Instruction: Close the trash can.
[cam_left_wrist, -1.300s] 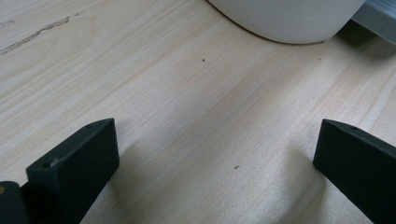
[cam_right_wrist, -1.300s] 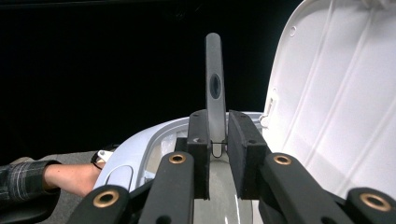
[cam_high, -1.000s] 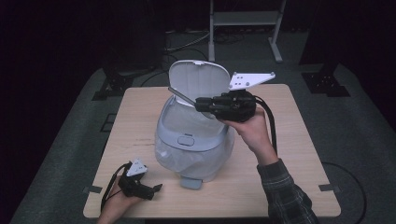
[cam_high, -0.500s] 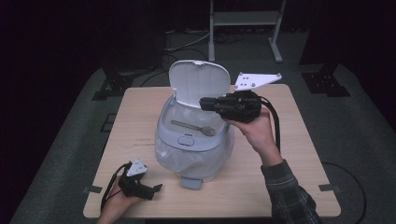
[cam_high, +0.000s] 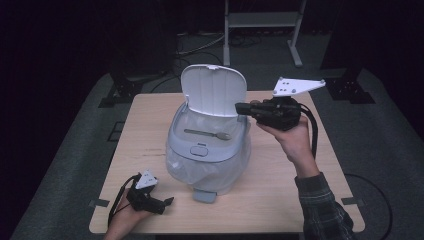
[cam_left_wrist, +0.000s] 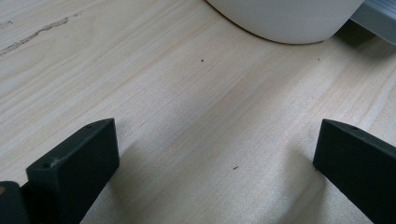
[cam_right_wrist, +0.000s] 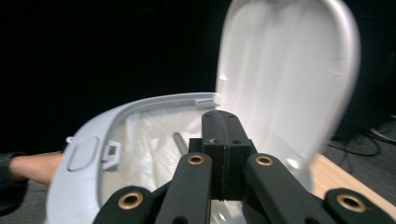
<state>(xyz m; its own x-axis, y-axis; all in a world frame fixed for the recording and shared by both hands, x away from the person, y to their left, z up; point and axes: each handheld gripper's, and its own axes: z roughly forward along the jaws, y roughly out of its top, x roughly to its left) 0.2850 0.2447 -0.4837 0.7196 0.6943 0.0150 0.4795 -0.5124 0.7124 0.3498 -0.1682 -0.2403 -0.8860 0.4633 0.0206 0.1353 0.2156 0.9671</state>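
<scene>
A pale grey pedal bin lined with a clear bag stands mid-table, its lid swung up. A metal spoon lies across its open mouth. My right gripper hovers level at the bin's right, tips near the lid's edge. Its jaws have just been closing and are now shut with nothing between them. In the right gripper view the shut jaws point at the lid's inside and the rim. My left gripper rests open on the table's front left, its jaws facing the bin's base.
The wooden table has bare room left and right of the bin. The bin's foot pedal sticks out toward the front edge. A metal stand rises behind the table on the dark floor.
The right gripper has drawn back to the right, away from above the bin. The spoon, near its tips a second ago, now lies on the bin's mouth. The left gripper stayed put.
</scene>
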